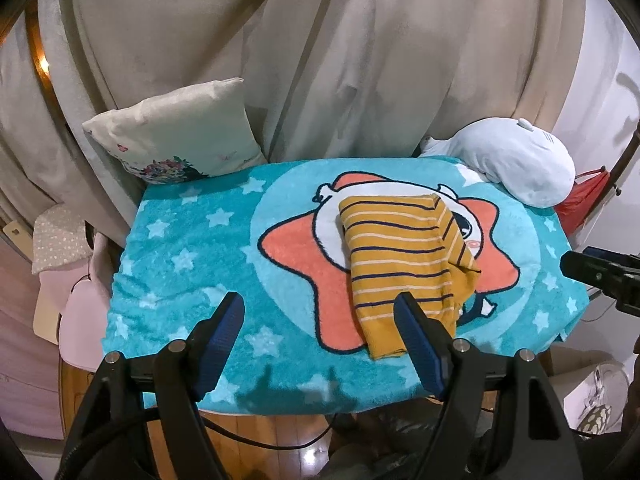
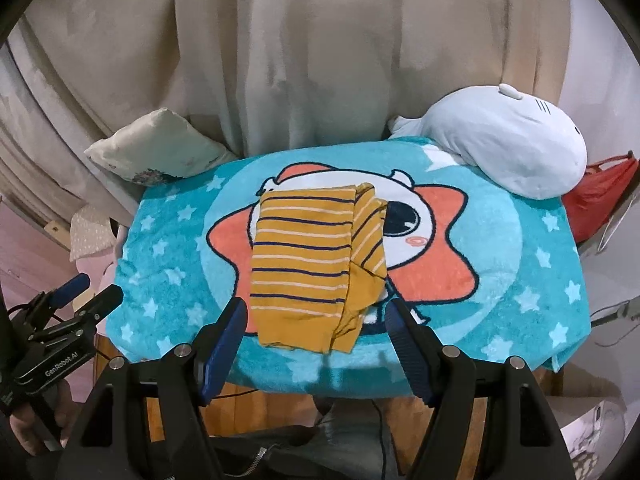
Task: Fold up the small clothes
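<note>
Blue-padded fingers of the left gripper (image 1: 320, 312) stand wide apart, gripping nothing, above the near edge of the teal star-patterned towel (image 1: 180, 248). Just ahead of its right finger lies the folded mustard striped garment (image 1: 396, 256), its near end reaching past that fingertip while the gap between the fingers shows only bare towel. In the right wrist view, the right gripper (image 2: 316, 316) is likewise spread wide and empty, and the mustard striped garment (image 2: 308, 264) sits straight ahead, centred between its fingers, its near hem just beyond the tips. The garment rests flat on the towel's cartoon star figure, a narrower folded flap lying along its right side. Beyond it, a white plush toy (image 2: 504, 140) lies at the far right and a cream cushion (image 2: 156, 148) at the far left, against beige curtains (image 2: 300, 48).
</note>
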`<action>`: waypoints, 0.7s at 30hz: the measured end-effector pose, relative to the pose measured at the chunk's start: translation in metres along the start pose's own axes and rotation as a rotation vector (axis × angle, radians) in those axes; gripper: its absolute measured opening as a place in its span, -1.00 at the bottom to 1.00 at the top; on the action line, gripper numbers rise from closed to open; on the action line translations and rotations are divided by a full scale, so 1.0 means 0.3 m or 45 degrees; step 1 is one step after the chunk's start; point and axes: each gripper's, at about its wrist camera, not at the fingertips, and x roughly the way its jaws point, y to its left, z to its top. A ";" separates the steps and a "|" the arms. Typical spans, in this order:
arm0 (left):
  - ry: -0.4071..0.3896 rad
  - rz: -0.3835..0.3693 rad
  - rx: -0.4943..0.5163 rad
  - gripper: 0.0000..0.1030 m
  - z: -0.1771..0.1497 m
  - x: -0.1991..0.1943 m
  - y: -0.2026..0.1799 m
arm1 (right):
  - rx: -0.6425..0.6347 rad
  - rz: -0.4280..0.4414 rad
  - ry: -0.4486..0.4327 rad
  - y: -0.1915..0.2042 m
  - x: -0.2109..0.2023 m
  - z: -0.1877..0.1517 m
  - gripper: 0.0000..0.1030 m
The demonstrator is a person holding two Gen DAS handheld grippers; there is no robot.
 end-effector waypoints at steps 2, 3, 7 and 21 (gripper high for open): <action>0.001 0.005 0.003 0.49 0.003 0.003 0.005 | -0.010 0.000 0.009 0.006 0.006 0.000 0.47; 0.003 0.008 0.002 0.49 0.004 0.005 0.004 | -0.014 0.000 0.010 0.010 0.008 -0.001 0.47; 0.016 0.003 0.001 0.50 0.004 0.015 0.001 | -0.028 -0.009 0.011 0.017 0.011 -0.002 0.47; 0.018 0.024 0.021 0.50 0.024 0.042 0.012 | -0.029 -0.010 0.014 0.023 0.023 0.004 0.47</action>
